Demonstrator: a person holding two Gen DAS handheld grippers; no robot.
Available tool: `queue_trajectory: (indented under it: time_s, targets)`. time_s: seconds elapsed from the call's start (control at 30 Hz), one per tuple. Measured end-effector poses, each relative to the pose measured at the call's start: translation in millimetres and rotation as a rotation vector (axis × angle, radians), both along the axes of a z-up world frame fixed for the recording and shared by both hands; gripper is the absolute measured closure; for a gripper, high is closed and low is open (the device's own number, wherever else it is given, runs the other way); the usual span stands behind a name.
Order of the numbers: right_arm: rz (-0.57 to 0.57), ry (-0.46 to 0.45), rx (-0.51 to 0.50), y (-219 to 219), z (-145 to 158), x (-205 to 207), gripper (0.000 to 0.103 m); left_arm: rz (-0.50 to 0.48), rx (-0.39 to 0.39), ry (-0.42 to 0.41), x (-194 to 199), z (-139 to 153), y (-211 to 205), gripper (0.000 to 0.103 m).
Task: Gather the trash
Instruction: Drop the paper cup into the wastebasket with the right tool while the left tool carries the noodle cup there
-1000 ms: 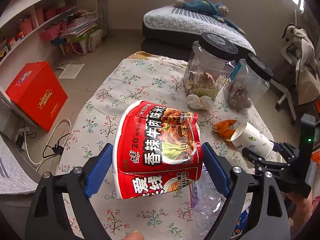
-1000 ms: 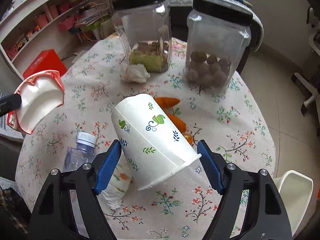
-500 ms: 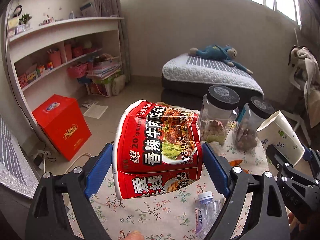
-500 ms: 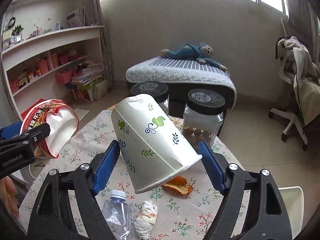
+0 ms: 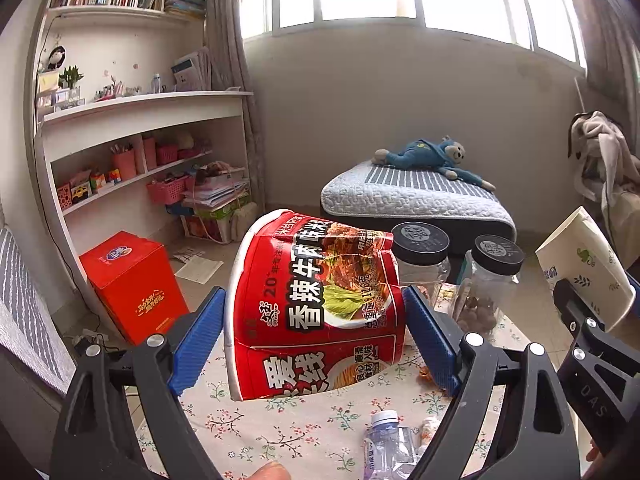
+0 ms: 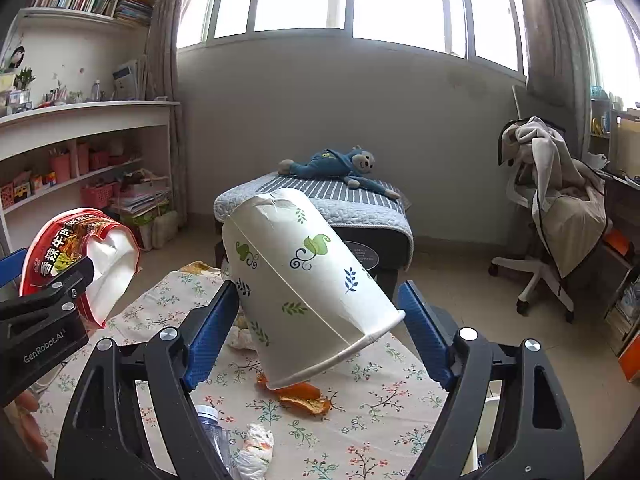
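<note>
The counter [image 6: 384,392], spread with a flowered cloth, lies below and ahead of both grippers. Beyond it stands a bed [image 5: 416,200] with a blue plush monkey [image 5: 428,156] lying on top.

The left gripper [image 5: 316,336] has its jaws set wide, the blue pads pressed against both sides of a crumpled red noodle bowl [image 5: 312,304], which it holds on its side, clear above the counter. In the right wrist view the bowl's white inside faces the right gripper.

The right gripper [image 6: 316,320] is likewise spread wide and clamped on a white paper cup [image 6: 304,292] printed with leaves, tilted with its rim down toward the right pad and lifted off the counter.

Just past the left gripper two clear jars with black lids [image 5: 492,280] stand on the counter. Under the right gripper, orange peel [image 6: 300,396] lies beneath the cup's rim; nearer still sit a crushed plastic bottle [image 6: 212,432] and a wad of tissue [image 6: 256,448], side by side.
</note>
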State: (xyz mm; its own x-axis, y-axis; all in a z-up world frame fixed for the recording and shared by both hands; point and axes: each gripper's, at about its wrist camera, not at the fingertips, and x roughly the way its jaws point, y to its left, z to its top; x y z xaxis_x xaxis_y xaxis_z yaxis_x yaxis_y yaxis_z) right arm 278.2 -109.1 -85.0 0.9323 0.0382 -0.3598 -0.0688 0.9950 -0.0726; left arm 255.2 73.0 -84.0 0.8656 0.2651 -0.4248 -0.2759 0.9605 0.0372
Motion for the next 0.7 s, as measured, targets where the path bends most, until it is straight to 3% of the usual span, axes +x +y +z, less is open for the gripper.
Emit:
queue_trajectory:
  time_s: [0.7]
  targets:
    - [-0.15,-0.068,-0.036,-79.0,15.9,-40.6,0.024,-0.144,0.003,-0.049,-14.1,6.5,-88.3,0.018]
